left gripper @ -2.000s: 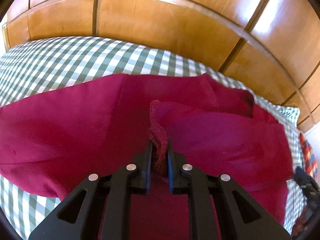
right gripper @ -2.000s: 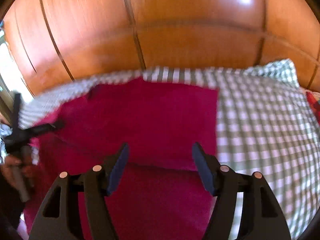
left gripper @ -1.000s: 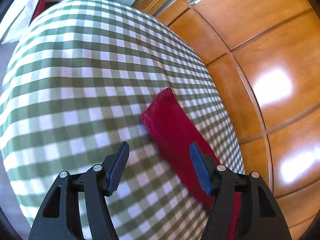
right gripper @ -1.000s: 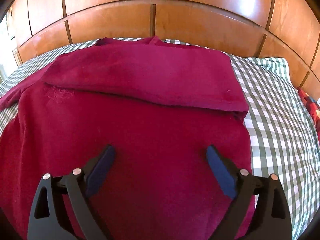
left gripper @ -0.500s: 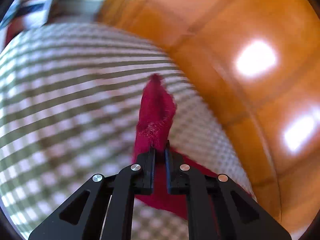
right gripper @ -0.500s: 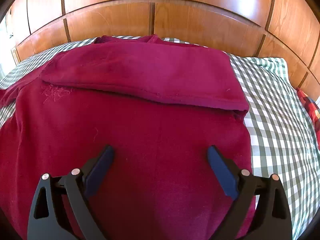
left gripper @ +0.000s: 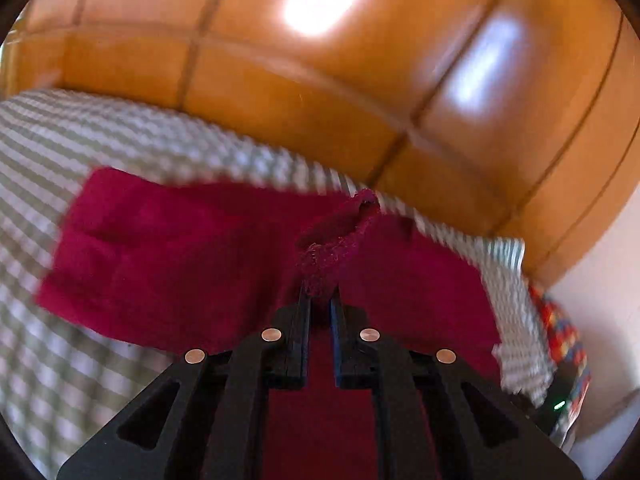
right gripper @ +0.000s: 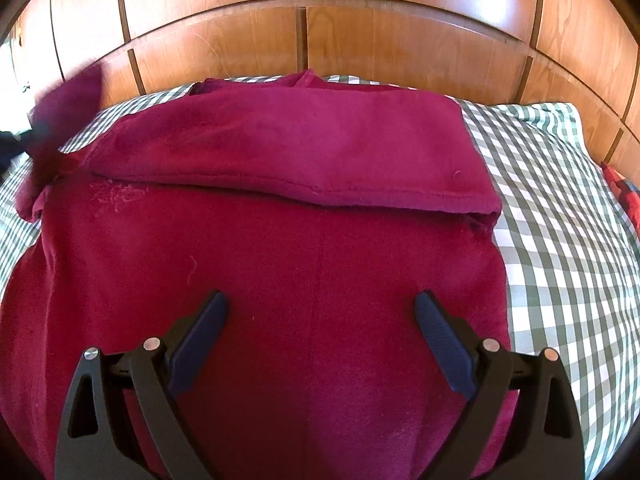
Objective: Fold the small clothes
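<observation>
While my left tool [left gripper: 319,300] pinches the sleeve cuff [left gripper: 340,240] of the crimson sweater [right gripper: 280,240] spread on the checked bed [right gripper: 560,200], my right tool [right gripper: 320,320] hovers wide above it.

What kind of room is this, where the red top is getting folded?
Most likely a bedroom. The red top lies on a soft surface with a green checked cover, like a bed. Behind it stands a curved wooden panel like a headboard. A checked pillow seems to lie beside it.
</observation>
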Motion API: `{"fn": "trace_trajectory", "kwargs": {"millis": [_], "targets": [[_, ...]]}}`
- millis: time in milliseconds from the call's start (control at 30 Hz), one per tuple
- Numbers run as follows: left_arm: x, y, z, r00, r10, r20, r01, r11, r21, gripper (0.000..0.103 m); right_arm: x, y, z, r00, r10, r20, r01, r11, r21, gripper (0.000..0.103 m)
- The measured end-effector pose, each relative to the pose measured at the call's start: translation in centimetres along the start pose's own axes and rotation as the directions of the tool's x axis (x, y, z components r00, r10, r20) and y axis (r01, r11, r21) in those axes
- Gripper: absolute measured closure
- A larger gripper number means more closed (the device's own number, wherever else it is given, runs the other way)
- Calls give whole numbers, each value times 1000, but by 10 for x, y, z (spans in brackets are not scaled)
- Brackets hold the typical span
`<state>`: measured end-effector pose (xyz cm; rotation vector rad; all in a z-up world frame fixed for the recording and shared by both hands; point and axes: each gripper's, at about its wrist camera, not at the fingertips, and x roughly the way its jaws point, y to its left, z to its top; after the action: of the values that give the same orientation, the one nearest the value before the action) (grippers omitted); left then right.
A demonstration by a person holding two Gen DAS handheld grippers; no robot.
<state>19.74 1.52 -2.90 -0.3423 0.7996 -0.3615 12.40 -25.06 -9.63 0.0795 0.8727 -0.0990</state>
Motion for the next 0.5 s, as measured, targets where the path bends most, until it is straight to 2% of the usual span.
{"fn": "trace_trajectory", "kwargs": {"millis": [100,167,200,267,300,333,367,400,433,500], "targets": [[31,-11,-15,997,44,-64,-41,998,44,96,-2,-1,4,1000,13,-17,-13,1000,7,10],[36,-8,-21,995,55,-81,-51,998,49,94,-6,-2,10,998,51,-24,-51,998,21,18],[35,-2,-21,996,38,-80,-35,998,44,90,-10,-3,15,994,103,-24,-101,994,42,24],[27,-2,-25,997,25,-71,-21,998,53,89,-13,-1,27,974,223,-28,-220,971,95,34],[19,0,-28,998,24,-61,-20,998,67,89,-12,1,35,948,315,-33,-308,942,136,40],[14,1,-30,998,23,-53,-19,997,74,89,-11,4,42,922,385,-36,-374,913,165,41],[8,1,-31,999,19,-45,-15,997,79,89,-7,11,51,877,479,-38,-463,863,201,42],[3,4,-35,999,15,-37,-12,996,87,89,-3,17,56,847,530,-42,-510,832,220,42],[3,2,-35,999,16,-33,-13,995,94,89,4,26,63,804,592,-56,-564,788,246,42],[-3,6,-41,999,24,-32,-21,995,98,89,19,41,71,756,649,-84,-602,740,301,41]]}}
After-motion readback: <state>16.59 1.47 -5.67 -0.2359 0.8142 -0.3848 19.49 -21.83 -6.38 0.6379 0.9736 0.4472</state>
